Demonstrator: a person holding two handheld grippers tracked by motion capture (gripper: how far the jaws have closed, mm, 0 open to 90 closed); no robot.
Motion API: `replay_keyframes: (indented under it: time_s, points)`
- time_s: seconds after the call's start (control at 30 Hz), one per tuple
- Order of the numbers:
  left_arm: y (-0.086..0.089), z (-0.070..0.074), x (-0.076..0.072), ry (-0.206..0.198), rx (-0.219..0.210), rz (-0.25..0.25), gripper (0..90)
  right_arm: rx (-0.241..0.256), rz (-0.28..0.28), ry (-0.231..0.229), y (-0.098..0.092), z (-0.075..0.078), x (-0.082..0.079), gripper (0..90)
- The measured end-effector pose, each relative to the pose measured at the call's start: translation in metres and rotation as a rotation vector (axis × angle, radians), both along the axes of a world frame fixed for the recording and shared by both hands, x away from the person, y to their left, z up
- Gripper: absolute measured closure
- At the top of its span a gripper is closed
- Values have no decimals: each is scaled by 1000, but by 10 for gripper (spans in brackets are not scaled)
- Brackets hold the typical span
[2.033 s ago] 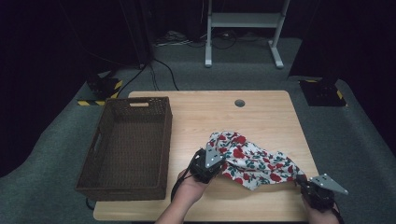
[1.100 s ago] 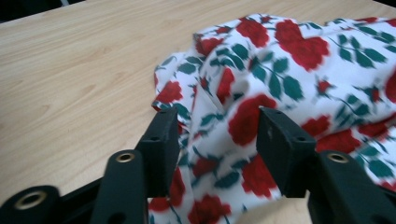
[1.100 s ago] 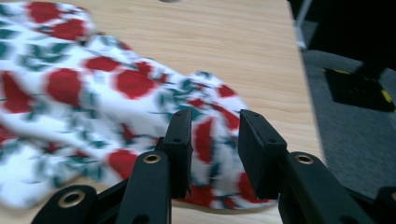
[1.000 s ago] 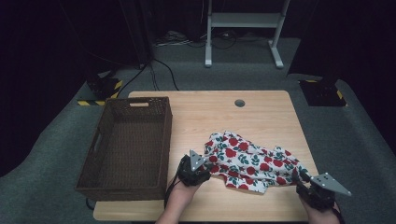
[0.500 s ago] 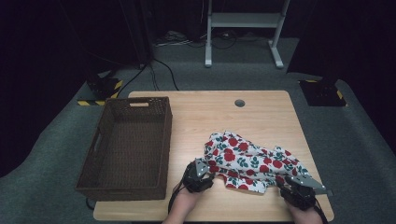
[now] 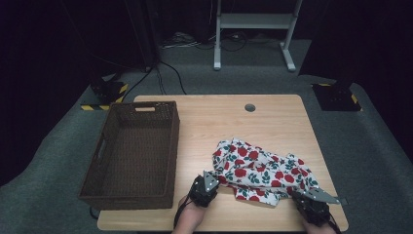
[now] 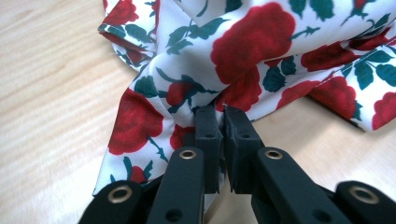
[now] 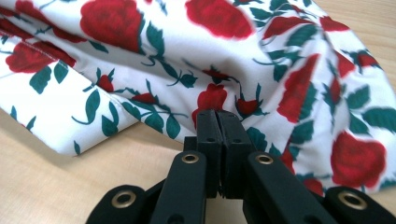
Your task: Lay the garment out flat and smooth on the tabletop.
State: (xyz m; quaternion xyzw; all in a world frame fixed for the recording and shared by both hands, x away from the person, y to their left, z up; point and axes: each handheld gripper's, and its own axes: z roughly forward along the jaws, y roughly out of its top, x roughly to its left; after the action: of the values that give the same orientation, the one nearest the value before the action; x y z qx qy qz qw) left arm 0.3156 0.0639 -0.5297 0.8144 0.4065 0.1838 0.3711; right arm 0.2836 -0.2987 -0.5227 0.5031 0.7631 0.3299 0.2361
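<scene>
Rose-print cloth [image 6: 260,171] lies crumpled at lower right of frame on table [image 6: 214,122]. Left tool [image 6: 206,186] pinches its lower-left edge; right tool [image 6: 301,196] pinches lower-right edge. Basket [image 6: 170,146] at left.

Brown wicker basket [image 6: 131,151] at table's [image 6: 272,126] 9 o'clock, round grommet hole [image 6: 250,107] at 12 o'clock, white stand [image 6: 253,29] on floor beyond.

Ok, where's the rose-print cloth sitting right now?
In the high view the rose-print cloth lies crumpled on the table's near right part, right of the wicker basket, pinched between the left gripper and right gripper.
</scene>
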Motion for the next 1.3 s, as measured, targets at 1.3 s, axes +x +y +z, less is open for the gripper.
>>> replay_keyframes:
  time_s: [1.3]
  points:
    - [-25,23,97,39,70,65,867,-17,-88,-18,-15,33,88,891]
